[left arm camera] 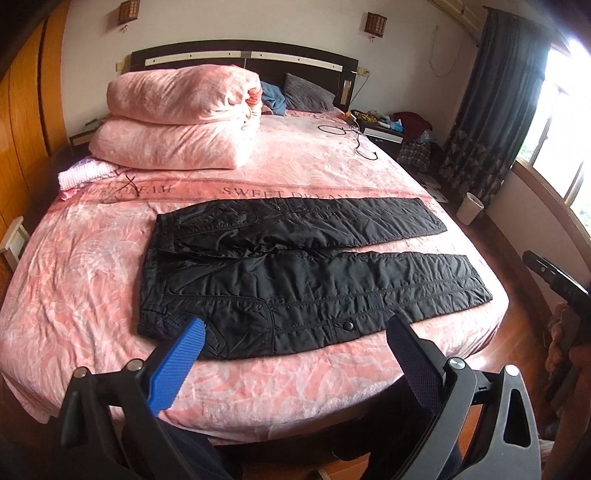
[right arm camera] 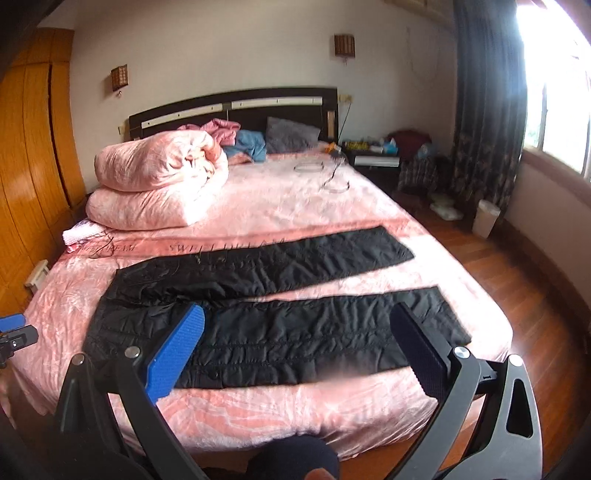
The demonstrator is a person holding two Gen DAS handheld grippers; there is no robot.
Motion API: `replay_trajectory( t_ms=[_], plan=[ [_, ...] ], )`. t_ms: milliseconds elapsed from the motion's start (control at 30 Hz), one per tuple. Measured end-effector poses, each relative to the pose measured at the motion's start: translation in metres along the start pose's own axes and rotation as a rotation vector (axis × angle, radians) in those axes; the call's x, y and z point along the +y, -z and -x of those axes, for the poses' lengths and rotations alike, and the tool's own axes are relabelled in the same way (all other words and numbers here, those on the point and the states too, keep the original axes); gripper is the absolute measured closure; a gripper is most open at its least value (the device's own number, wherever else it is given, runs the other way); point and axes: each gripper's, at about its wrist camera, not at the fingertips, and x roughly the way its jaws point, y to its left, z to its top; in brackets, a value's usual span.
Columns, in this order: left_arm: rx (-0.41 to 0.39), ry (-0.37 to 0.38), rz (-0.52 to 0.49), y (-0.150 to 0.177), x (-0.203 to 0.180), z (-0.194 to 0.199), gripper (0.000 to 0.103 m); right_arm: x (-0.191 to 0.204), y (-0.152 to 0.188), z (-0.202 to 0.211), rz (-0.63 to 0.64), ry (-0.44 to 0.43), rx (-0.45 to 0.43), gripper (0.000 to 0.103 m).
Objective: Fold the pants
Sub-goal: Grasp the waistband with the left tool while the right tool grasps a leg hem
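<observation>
1. One pair of black quilted pants (left arm camera: 295,273) lies spread flat across the near half of the bed (left arm camera: 74,280), waistband toward the left and both legs running right, a strip of pink cover showing between the two legs.
2. Two pink folded quilts (left arm camera: 177,118) are stacked one on the other at the far left of the bed, near the dark headboard (left arm camera: 243,59).
3. One grey pillow (left arm camera: 306,92) leans at the headboard, with a blue cloth (left arm camera: 275,99) just beside it.
4. Two wall lamps (left arm camera: 373,23) hang above the headboard.
5. One black cable (left arm camera: 351,138) lies loose on the cover at the far right.
6. One white bin (left arm camera: 470,207) stands on the wooden floor below the dark curtain (left arm camera: 491,110); what is in it cannot be seen.
7. The left gripper (left arm camera: 295,332) is spread wide and holds nothing; its blue fingertip (left arm camera: 194,332) overlaps the near waistband corner in view, but whether it touches cannot be told.
8. The right gripper (right arm camera: 297,328) is also spread wide and empty, hanging over the near leg of the pants.
</observation>
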Motion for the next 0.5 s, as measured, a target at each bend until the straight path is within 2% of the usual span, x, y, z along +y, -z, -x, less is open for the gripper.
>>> replay_trajectory(
  t_ms=[33,100,133,167,200,267,333,433,500],
  plan=[
    [0.009,-0.034,0.005,0.000,0.012,-0.009,0.004,-0.015,0.000,-0.011,-0.042,-0.030,0.017,0.003],
    [0.082,-0.088,0.015,0.002,0.040,-0.032,0.004,-0.043,0.002,-0.031,-0.102,-0.061,0.042,0.003],
    [0.145,-0.102,0.052,0.001,0.057,-0.044,0.004,-0.058,0.003,-0.042,-0.133,-0.080,0.065,0.003],
    [0.175,-0.108,0.102,0.000,0.079,-0.053,0.004,-0.074,0.005,-0.053,-0.177,-0.108,0.087,0.003],
    [0.152,-0.109,0.139,0.001,0.099,-0.056,0.004,-0.092,0.009,-0.068,-0.238,-0.130,0.116,0.003],
    [0.130,-0.177,0.224,0.002,0.141,-0.069,0.004,-0.117,0.015,-0.087,-0.303,-0.138,0.147,0.003],
    [0.135,-0.160,0.317,0.007,0.173,-0.085,0.004,-0.133,0.024,-0.108,-0.314,-0.124,0.180,0.003],
    [0.185,-0.077,0.461,0.020,0.213,-0.122,0.004,-0.158,0.042,-0.146,-0.369,-0.130,0.268,0.003],
    [0.233,-0.082,0.521,0.031,0.225,-0.147,0.004,-0.178,0.058,-0.171,-0.463,-0.160,0.321,0.003]
  ],
)
